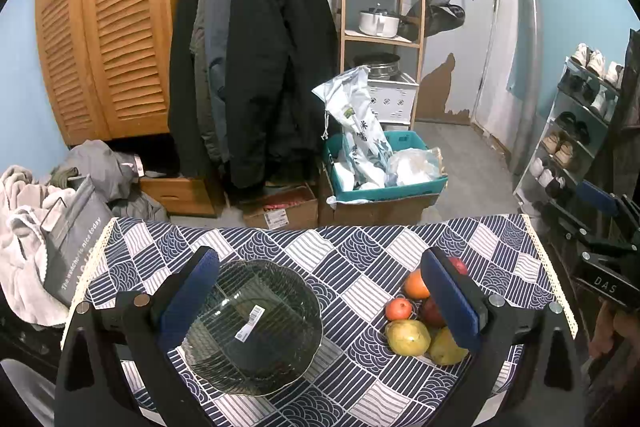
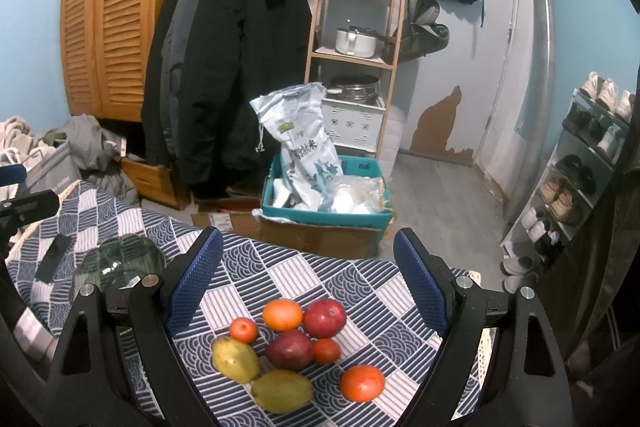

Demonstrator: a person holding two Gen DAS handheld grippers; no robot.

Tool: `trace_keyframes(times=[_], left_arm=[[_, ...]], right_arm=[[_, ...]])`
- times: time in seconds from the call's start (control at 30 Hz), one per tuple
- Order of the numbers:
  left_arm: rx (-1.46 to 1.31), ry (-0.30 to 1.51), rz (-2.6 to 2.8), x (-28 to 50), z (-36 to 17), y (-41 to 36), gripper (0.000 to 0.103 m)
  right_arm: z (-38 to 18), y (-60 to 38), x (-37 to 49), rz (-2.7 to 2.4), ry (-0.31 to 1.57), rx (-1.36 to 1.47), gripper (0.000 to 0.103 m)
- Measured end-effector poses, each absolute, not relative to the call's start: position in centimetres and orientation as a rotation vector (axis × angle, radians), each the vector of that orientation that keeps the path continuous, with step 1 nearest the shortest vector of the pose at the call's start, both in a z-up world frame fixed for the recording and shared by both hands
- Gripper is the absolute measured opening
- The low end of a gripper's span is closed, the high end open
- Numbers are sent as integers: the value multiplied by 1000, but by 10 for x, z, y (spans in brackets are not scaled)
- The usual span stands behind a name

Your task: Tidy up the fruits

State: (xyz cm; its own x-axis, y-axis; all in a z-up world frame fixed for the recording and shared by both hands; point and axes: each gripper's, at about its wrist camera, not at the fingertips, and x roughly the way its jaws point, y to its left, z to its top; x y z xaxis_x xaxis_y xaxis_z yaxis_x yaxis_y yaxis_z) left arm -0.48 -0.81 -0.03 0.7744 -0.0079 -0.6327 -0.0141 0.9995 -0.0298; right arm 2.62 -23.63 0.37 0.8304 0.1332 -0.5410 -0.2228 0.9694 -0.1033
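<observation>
Fruits (image 2: 296,347) lie clustered beside glass bowl (image 1: 252,327); both hand-held grippers gape, holding nothing.

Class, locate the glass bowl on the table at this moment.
The glass bowl sits empty on the patterned tablecloth, in front of the left gripper. The fruit pile lies to its right; a dark phone lies left of it.

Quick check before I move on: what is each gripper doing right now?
Left gripper: open, holding nothing, above the glass bowl.
Right gripper: open, holding nothing, above the fruit pile.
</observation>
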Motion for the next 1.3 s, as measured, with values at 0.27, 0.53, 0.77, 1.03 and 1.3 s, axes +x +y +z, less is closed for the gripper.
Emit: trace_keyframes(times=[0.27, 0.53, 0.77, 1.03, 1.3], left_arm=[[-31, 687, 1, -5, -1, -9, 102], [-28, 688, 1, -6, -1, -10, 102], [-20, 692, -2, -7, -3, -11, 102], [-9, 723, -11, 0, -12, -16, 102], [-9, 801, -54, 15, -33, -27, 102]], right_arm=[[3, -239, 26, 188, 561, -166, 85], [8, -243, 26, 187, 563, -166, 85], [2, -257, 23, 181, 569, -164, 85], [1, -259, 23, 172, 576, -171, 85], [-10, -259, 30, 137, 621, -183, 85]])
